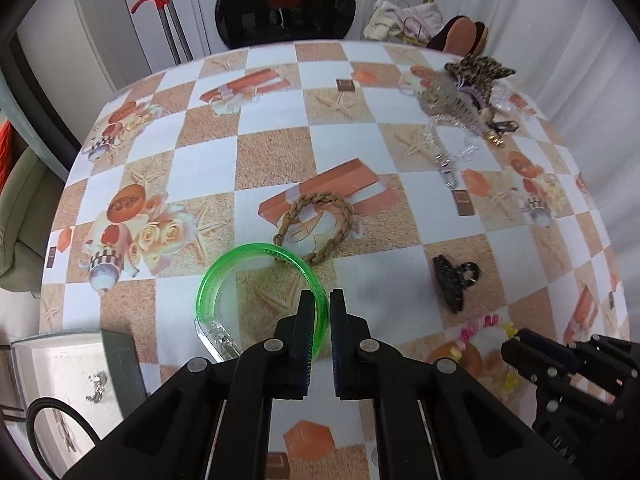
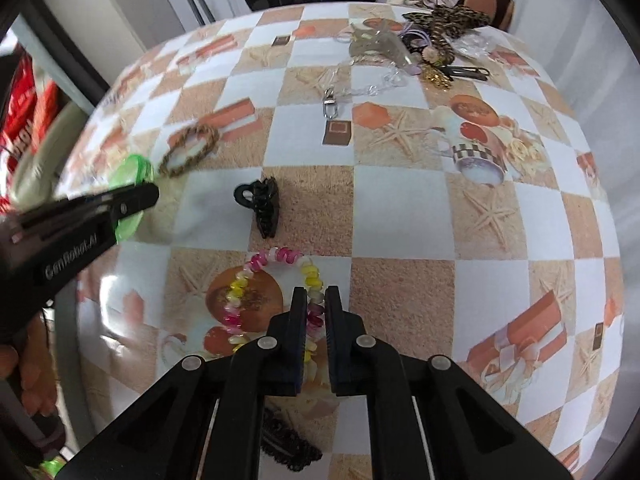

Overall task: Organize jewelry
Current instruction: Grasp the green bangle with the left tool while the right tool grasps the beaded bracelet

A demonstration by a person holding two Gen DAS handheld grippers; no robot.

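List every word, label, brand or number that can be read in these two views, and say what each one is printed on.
"GemRobot.AI": white lettering along the side of the left gripper, in the right wrist view.
White letters on the red packaging at the left edge of that view: too blurred to read.
Small brown printed squares on the tablecloth: no legible text.
Nothing else readable in either view.
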